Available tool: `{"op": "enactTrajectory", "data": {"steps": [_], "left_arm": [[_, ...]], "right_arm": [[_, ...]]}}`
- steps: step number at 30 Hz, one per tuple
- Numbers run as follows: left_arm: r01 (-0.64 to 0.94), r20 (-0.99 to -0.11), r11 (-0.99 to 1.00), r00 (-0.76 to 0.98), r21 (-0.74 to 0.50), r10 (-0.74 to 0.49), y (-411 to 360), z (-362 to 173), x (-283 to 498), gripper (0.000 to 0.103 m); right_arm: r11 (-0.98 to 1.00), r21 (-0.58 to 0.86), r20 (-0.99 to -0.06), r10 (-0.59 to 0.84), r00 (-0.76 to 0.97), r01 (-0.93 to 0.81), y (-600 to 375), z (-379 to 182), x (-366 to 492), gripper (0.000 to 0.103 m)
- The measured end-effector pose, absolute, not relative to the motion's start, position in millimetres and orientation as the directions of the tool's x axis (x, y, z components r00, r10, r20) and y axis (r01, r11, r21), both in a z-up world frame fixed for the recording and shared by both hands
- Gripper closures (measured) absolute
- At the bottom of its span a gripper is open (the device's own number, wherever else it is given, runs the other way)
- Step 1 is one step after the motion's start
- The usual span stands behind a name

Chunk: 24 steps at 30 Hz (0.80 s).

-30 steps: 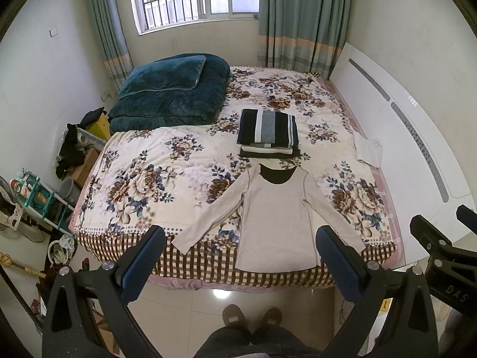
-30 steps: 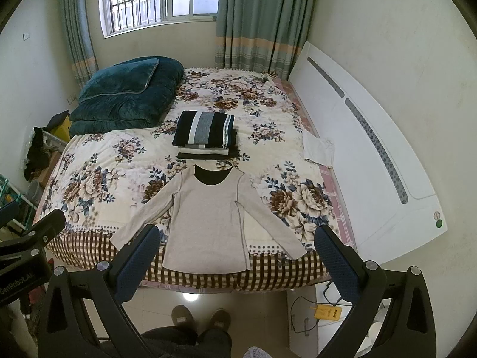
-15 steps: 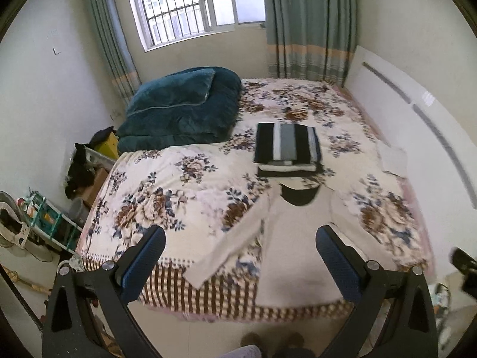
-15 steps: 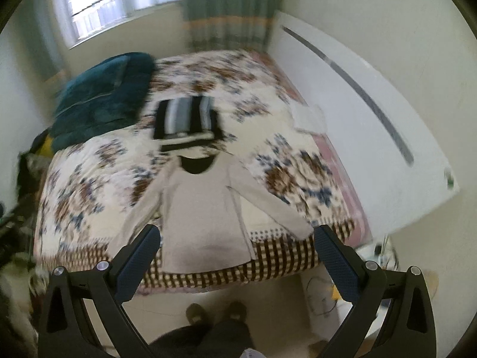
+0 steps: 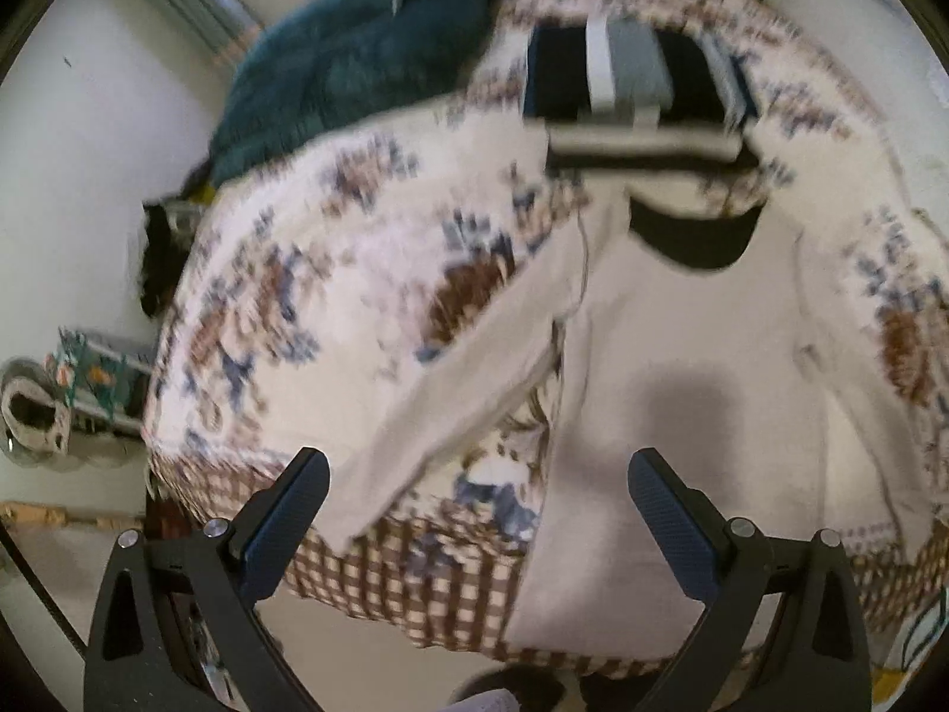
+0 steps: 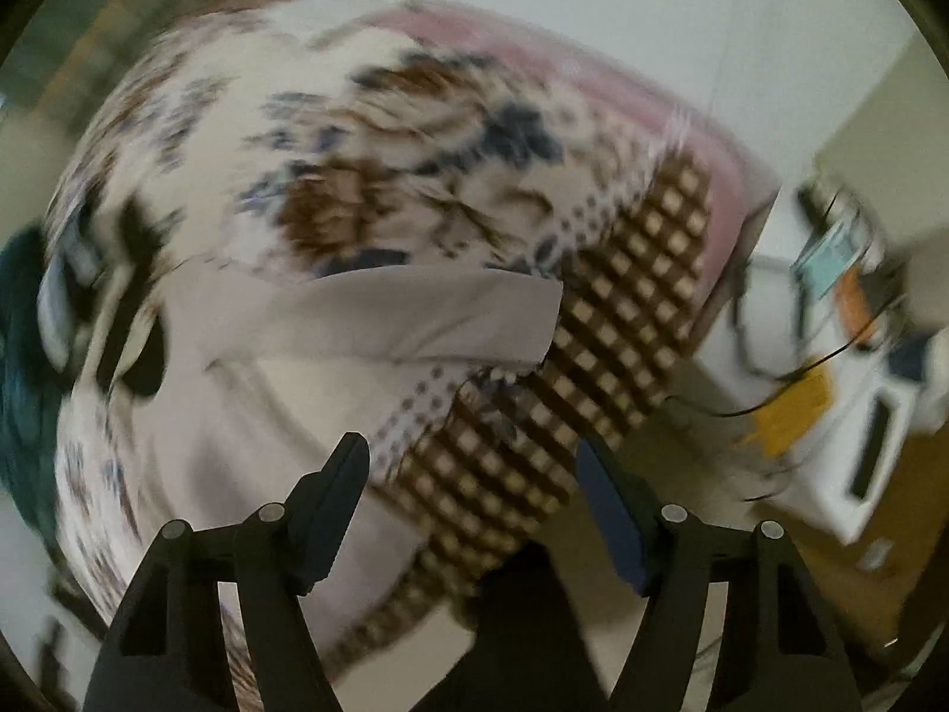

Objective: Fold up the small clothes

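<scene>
As both tools have swung down close in the last second, the left gripper [image 5: 477, 513] hangs wide over the shirt [image 5: 682, 391] on the bed [image 5: 296, 273]; the right gripper [image 6: 474, 486], wide too, has its sleeve [image 6: 415, 323] at eleven o'clock, so folding looks imminent.

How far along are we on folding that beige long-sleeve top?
Done: a stack of folded clothes sits farther up the bed. In hand: nothing. The left gripper and right gripper are both open, near the beige top. Left: every fold; the top lies flat with its sleeves spread, one sleeve just ahead of the right gripper.
</scene>
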<state>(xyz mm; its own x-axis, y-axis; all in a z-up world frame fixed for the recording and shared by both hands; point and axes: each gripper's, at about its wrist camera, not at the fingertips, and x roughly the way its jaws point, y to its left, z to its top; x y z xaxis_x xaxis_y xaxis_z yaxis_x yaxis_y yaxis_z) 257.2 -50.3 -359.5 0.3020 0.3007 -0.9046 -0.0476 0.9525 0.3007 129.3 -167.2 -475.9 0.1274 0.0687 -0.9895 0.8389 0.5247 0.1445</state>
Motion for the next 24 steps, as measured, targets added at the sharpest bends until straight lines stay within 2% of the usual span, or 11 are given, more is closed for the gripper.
{"op": "enactTrajectory", "data": {"steps": [4,10,12,13,14,15,20,24], "left_arm": [[-0.080,-0.918,0.946,0.230,0.314,0.324,-48.5,-423.1,278.2,0.000],[-0.129,-0.940,0.947,0.139,0.294,0.311,-35.3,-496.0,296.2,0.000],[-0.114,-0.942,0.949,0.131,0.295,0.308,-32.5,-508.5,298.6,0.000],[-0.111,-0.942,0.949,0.132,0.294,0.307,-30.5,-510.8,298.4,0.000],[-0.110,-0.943,0.950,0.133,0.292,0.305,-27.7,-512.5,297.6,0.000],[-0.111,-0.944,0.951,0.135,0.288,0.302,-22.3,-513.1,296.3,0.000],[-0.138,-0.941,0.948,0.145,0.286,0.305,4.5,-500.2,289.7,0.000],[-0.196,-0.929,0.934,0.162,0.299,0.332,38.5,-481.4,278.5,0.000]], "right_arm": [[0.412,0.093,-0.994,0.095,0.059,0.907,-205.2,-575.2,130.2,0.029],[0.341,0.079,-0.995,0.090,0.051,0.937,-224.0,-648.9,137.8,0.029],[0.356,0.080,-0.996,0.052,0.066,0.931,-221.6,-654.9,143.5,0.039],[0.377,0.076,-0.997,0.017,0.075,0.923,-219.6,-654.7,147.5,0.063],[0.407,0.047,-0.998,-0.024,0.062,0.912,-213.2,-649.6,152.5,0.094],[0.432,0.029,-0.997,-0.049,0.056,0.901,-206.6,-643.8,156.9,0.100],[0.675,0.014,-0.975,-0.155,0.161,0.738,-127.0,-577.1,205.5,0.100],[0.910,0.061,-0.969,-0.045,0.245,0.410,5.8,-531.2,261.9,0.100]]}}
